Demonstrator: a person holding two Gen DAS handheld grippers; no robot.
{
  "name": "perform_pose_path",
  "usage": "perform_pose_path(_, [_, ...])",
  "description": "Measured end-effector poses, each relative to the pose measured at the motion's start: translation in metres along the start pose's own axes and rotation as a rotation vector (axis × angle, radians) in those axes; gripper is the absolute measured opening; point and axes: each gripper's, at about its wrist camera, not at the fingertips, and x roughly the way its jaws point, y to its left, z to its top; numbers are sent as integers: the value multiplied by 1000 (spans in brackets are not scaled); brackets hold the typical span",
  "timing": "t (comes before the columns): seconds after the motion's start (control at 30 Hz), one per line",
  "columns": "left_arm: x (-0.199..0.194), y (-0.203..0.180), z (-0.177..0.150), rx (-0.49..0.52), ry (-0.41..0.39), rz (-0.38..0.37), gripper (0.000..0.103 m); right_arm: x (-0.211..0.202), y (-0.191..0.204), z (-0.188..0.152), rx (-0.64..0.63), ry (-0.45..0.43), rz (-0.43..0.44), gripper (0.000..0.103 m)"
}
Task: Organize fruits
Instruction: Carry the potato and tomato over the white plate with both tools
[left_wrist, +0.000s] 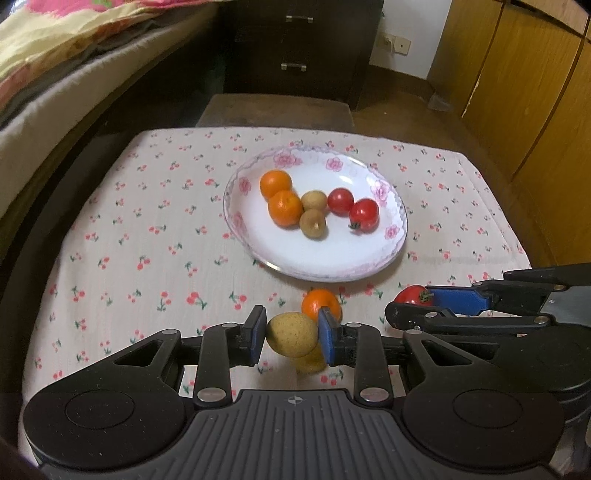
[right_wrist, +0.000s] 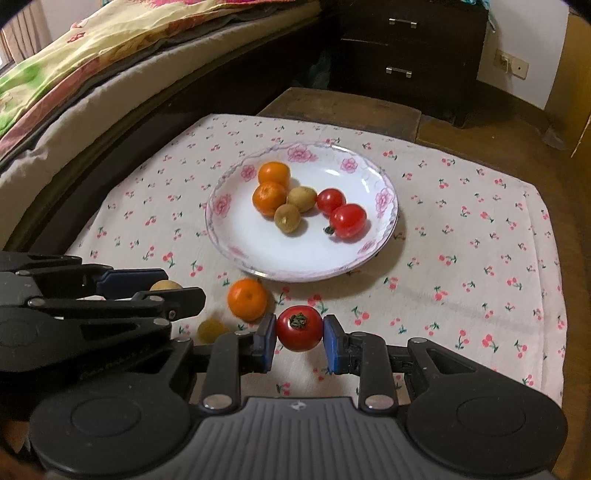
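Note:
A white flowered plate (left_wrist: 365, 254) (right_wrist: 258, 254) on the cherry-print cloth holds two oranges (left_wrist: 284, 207), two yellow-brown fruits (left_wrist: 313, 222) and two tomatoes (left_wrist: 364, 214). My left gripper (left_wrist: 292, 334) is shut on a yellow-brown fruit (left_wrist: 291, 334), held above the cloth near the plate's front. My right gripper (right_wrist: 300, 328) is shut on a red tomato (right_wrist: 299, 328); the tomato also shows in the left wrist view (left_wrist: 412, 294). A loose orange (left_wrist: 319, 302) (right_wrist: 247, 298) lies on the cloth in front of the plate. A small yellowish fruit (right_wrist: 212, 329) lies beside it.
A bed (right_wrist: 92, 74) with a quilt runs along the left. A dark drawer chest (right_wrist: 410, 48) stands behind the table. Wooden cabinets (left_wrist: 517, 85) are on the right. The cloth's edges (right_wrist: 550, 295) mark the table's limits.

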Motion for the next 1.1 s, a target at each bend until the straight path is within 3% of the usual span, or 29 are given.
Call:
perform_pose_path(0.47, [11, -2, 28, 8, -31, 6, 37, 7, -14, 28, 22, -31, -6, 29])
perform_pose_path(1.1, [40, 1, 51, -14, -10, 15, 37, 35, -32, 49, 61, -27, 16, 29])
